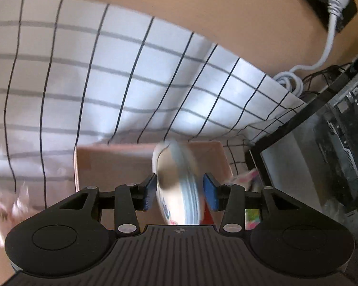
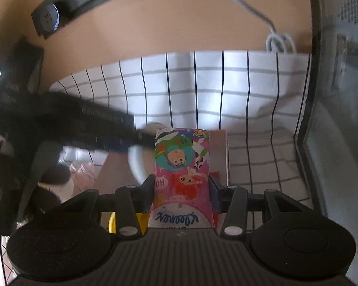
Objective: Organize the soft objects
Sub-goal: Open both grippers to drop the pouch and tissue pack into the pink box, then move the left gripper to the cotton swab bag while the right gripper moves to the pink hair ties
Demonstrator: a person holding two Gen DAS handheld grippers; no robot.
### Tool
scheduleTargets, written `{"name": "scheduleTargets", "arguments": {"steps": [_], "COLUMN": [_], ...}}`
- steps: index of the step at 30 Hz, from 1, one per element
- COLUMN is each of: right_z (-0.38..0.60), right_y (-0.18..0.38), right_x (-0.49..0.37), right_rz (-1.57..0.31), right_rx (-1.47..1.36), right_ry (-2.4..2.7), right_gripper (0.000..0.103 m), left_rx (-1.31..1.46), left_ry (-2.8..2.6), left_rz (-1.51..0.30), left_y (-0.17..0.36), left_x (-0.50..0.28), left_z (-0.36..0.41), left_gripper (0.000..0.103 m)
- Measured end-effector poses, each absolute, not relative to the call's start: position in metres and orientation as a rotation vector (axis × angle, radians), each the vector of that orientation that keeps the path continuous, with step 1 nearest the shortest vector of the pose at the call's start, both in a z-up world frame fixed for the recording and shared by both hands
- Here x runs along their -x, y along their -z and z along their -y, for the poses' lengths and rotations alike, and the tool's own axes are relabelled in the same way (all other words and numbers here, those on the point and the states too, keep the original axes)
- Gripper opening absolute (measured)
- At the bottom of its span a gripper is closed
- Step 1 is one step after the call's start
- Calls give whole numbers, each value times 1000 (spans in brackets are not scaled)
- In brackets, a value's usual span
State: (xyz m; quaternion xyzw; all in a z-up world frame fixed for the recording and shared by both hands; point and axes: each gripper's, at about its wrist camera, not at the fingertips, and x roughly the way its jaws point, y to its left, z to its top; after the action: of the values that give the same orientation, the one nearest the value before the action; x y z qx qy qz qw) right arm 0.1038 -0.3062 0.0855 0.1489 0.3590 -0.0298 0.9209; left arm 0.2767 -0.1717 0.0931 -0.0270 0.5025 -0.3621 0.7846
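left gripper fingers clenched on blurred pack, right gripper grasping tissue pack

Cloth, cardboard and glossy wrap around the cardboard box

I see the cardboard box as matt brown paperboard; under and behind it lies a woven-looking checked cloth, soft and creased. Over the box my right gripper, ribbed matt black plastic, clamps a tissue pack in glossy printed film. My left gripper has blue rubbery-looking pads on a blurred pale pack, probably smooth plastic wrap too.
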Motion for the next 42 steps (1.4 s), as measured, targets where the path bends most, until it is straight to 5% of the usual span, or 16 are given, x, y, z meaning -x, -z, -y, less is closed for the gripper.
{"name": "scheduleTargets", "arguments": {"steps": [21, 29, 36, 42], "right_z": [286, 232, 150, 77], "right_y": [-82, -107, -108, -77], "right_x": [-101, -81, -78, -75], "right_rz": [-706, -657, -671, -783], "right_rx": [-243, -166, -75, -23], "right_ry": [86, -5, -154, -302], "right_gripper": [56, 56, 56, 56], "left_rx": [118, 33, 284, 350], "left_ry": [682, 503, 132, 20], "left_rz": [-801, -761, -807, -829], "left_y": [-148, -129, -106, -91], "left_x": [-198, -130, -100, -72], "left_z": [58, -65, -221, -280], "left_gripper": [47, 47, 47, 47]}}
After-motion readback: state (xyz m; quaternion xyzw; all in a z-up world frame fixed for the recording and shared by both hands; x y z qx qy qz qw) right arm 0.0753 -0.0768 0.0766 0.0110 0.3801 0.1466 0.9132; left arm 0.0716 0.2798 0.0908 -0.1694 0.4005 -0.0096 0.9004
